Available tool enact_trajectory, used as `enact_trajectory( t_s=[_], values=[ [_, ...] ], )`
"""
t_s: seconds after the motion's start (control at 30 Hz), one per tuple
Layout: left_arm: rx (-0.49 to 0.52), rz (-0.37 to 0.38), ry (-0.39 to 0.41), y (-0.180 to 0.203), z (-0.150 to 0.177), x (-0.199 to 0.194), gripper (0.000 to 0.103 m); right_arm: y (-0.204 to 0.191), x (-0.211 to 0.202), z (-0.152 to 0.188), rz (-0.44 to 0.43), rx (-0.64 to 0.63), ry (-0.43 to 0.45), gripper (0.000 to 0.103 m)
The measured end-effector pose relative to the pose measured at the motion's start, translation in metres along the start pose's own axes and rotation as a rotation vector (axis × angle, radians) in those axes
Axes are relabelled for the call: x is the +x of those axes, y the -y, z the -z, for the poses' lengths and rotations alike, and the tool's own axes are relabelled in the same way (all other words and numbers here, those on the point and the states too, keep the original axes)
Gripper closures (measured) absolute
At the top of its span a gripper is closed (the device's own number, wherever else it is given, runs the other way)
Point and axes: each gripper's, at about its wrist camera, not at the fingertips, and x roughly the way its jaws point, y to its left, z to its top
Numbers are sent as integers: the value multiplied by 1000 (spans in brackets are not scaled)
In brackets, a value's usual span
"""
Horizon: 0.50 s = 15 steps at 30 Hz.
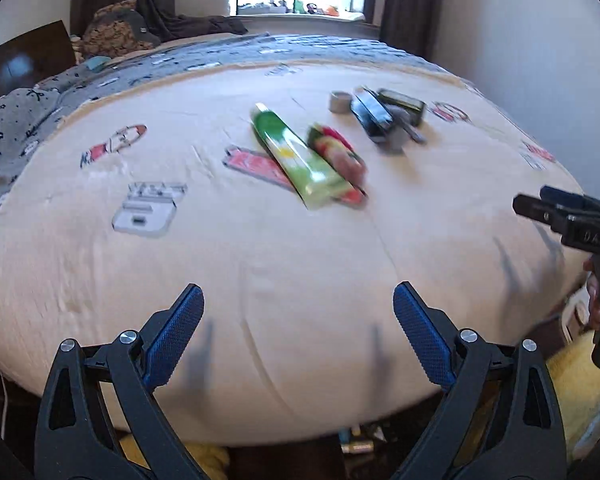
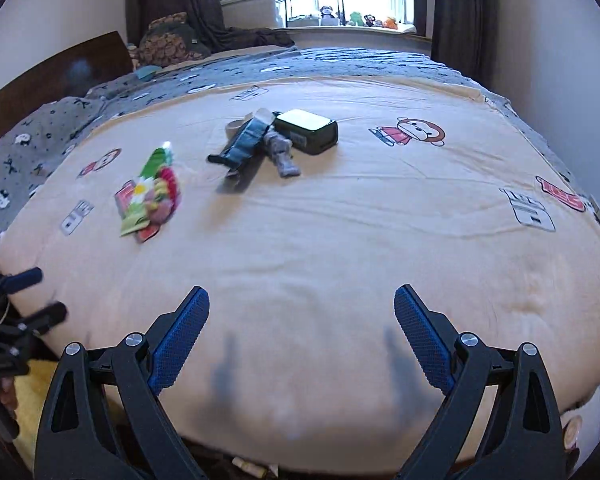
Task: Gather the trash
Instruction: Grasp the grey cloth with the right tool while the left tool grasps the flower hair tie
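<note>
Trash lies on a bed with a peach cartoon-print sheet [image 1: 260, 264]. A green wrapper [image 1: 296, 160] overlaps a red-and-green wrapper [image 1: 338, 156]; both also show in the right wrist view [image 2: 150, 196]. Farther back lie a tape roll [image 1: 339, 101], a dark packet [image 1: 370, 114], a dark box [image 2: 308, 130] and a grey crumpled piece [image 2: 280, 152]. My left gripper [image 1: 298, 316] is open and empty above the bed's near edge. My right gripper [image 2: 302, 316] is open and empty too, over the near edge.
A grey patterned blanket [image 2: 340, 64] covers the far part of the bed, with pillows [image 1: 116, 30] at the back left. A window sill with small toys [image 2: 356, 20] stands behind. Yellow fabric [image 1: 576, 396] and small items lie below the near edge.
</note>
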Motion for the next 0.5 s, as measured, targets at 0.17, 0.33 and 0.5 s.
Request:
enact_trajectory(
  t_s=[0.17, 0.33, 0.5],
  values=[
    [-46, -24, 15, -21, -47, 23, 19, 2, 38, -31, 3, -16, 6, 15],
    [-56, 20, -4, -14, -76, 51, 28, -1, 66, -63, -11, -7, 18, 31],
    [-39, 58, -15, 1, -88, 66, 30, -9, 102, -91, 19, -69, 2, 45]
  ],
)
